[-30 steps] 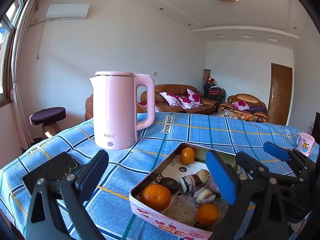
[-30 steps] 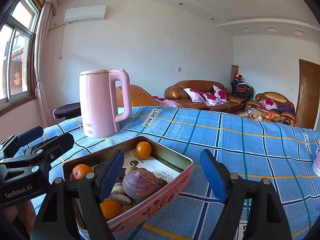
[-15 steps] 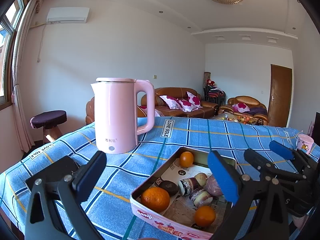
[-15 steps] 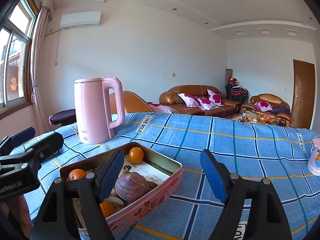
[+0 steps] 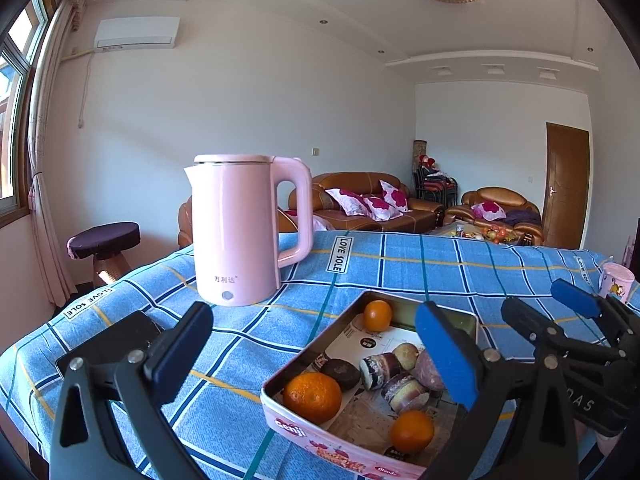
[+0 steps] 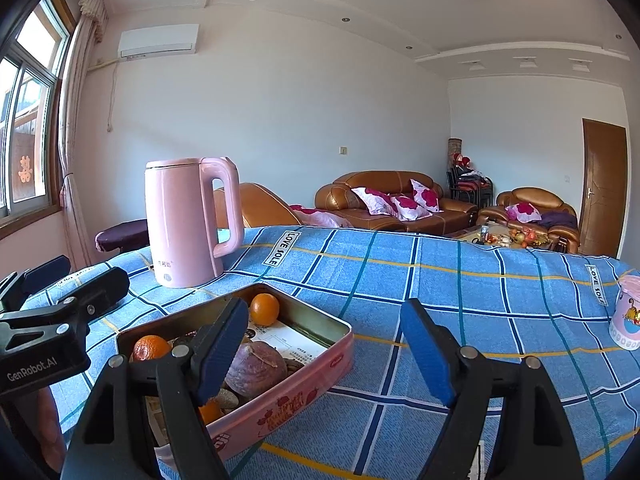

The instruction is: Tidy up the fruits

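Observation:
A pink metal tin (image 5: pixel 298 426) (image 6: pixel 304 384) sits on the blue checked tablecloth. It holds three oranges (image 5: pixel 312 396) (image 5: pixel 412 430) (image 5: pixel 377 315), a purple round fruit (image 6: pixel 256 368) and several small dark wrapped pieces (image 5: pixel 380 365). My left gripper (image 5: pixel 320 344) hovers open before the tin's left front corner, nothing between its fingers. My right gripper (image 6: pixel 324 340) is open above the tin's right edge and holds nothing. Each gripper shows in the other's view: the right gripper (image 5: pixel 560 320), the left gripper (image 6: pixel 60 292).
A tall pink kettle (image 5: pixel 240 232) (image 6: pixel 188 220) stands behind the tin on the left. A dark flat device (image 5: pixel 108 340) lies near the table's left edge. A small pink cup (image 6: pixel 628 312) stands at the far right. Sofas and a stool lie beyond the table.
Both views have tilted up a little, so the tin and kettle sit lower in the frames. The grippers stay open and nothing in the tin has moved.

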